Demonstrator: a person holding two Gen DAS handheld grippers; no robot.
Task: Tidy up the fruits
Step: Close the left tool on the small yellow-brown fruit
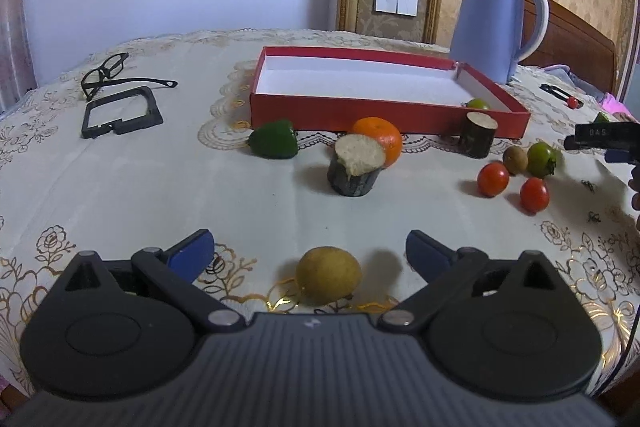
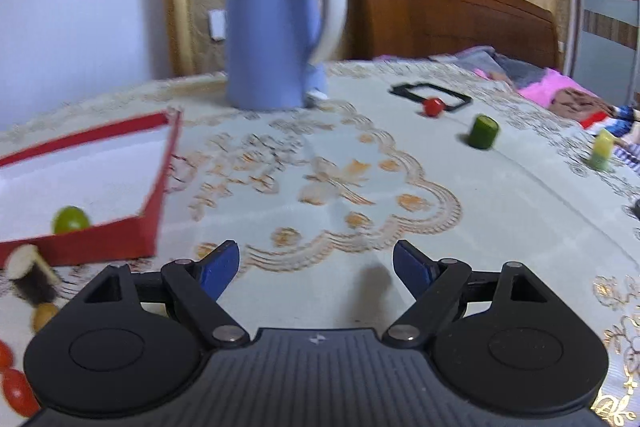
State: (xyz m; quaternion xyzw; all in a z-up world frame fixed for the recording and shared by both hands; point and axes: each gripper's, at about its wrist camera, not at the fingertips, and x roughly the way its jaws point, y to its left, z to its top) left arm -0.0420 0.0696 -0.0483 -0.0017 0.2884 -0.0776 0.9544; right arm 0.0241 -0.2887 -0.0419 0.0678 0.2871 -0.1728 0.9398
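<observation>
Bare cloth ahead of the right tongs (image 2: 316, 269); wood stump (image 1: 354, 165), orange (image 1: 380, 139) before the red box (image 1: 360, 107).

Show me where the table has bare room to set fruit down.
Most of the red box floor is bare; one green fruit sits in its near right corner. Open cloth lies between the glasses and green pepper. Crowded around the tomatoes and wood stumps.

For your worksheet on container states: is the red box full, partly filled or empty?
Nearly empty. The red box shows bare white floor with one green fruit in its near corner.
</observation>
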